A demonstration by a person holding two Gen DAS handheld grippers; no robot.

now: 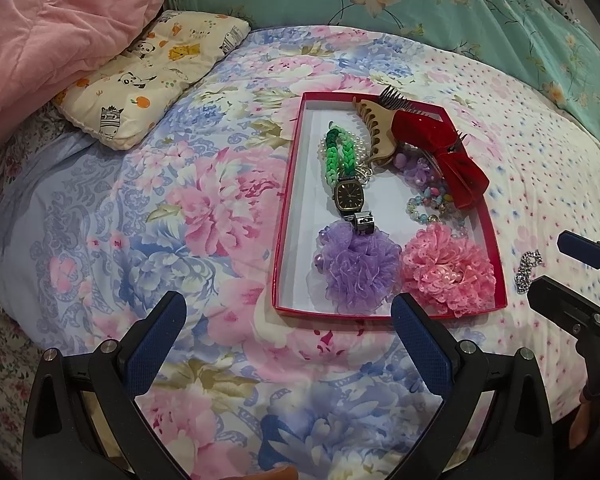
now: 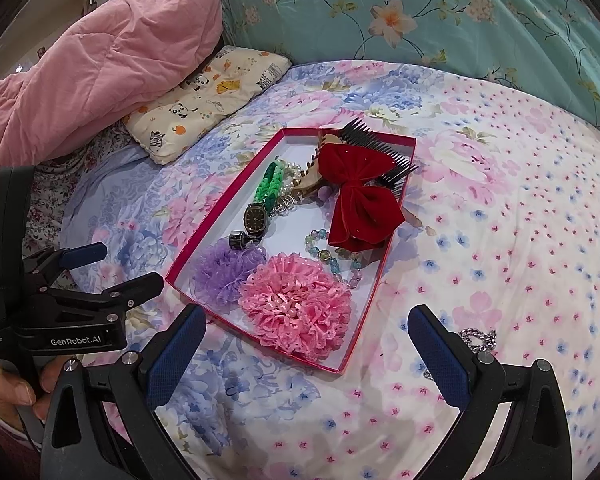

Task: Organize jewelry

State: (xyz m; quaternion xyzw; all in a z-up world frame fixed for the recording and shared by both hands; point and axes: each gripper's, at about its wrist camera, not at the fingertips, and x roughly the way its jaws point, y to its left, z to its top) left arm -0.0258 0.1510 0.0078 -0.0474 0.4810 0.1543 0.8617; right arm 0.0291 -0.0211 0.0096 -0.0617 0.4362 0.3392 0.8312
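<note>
We see the tray (image 1: 296, 184) lying on the bedspread (image 1: 180, 200); in it the watch (image 1: 349, 194) sits behind two scrunchies (image 1: 356, 272) (side by side); the chain (image 1: 528, 270) lies right of the tray; the pillow (image 1: 148, 80) lies behind, left.

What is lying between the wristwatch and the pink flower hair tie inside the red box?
In the right wrist view, only bare white box floor lies between the wristwatch and the pink flower hair tie; the bead bracelet sits just right of that line.

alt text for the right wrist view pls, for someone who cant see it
A red tray on a floral bedspread holds hair flowers, a red bow, a watch and beads. The right gripper hovers near it, jaws open and empty; a silver chain lies outside the tray by the right jaw.
</note>
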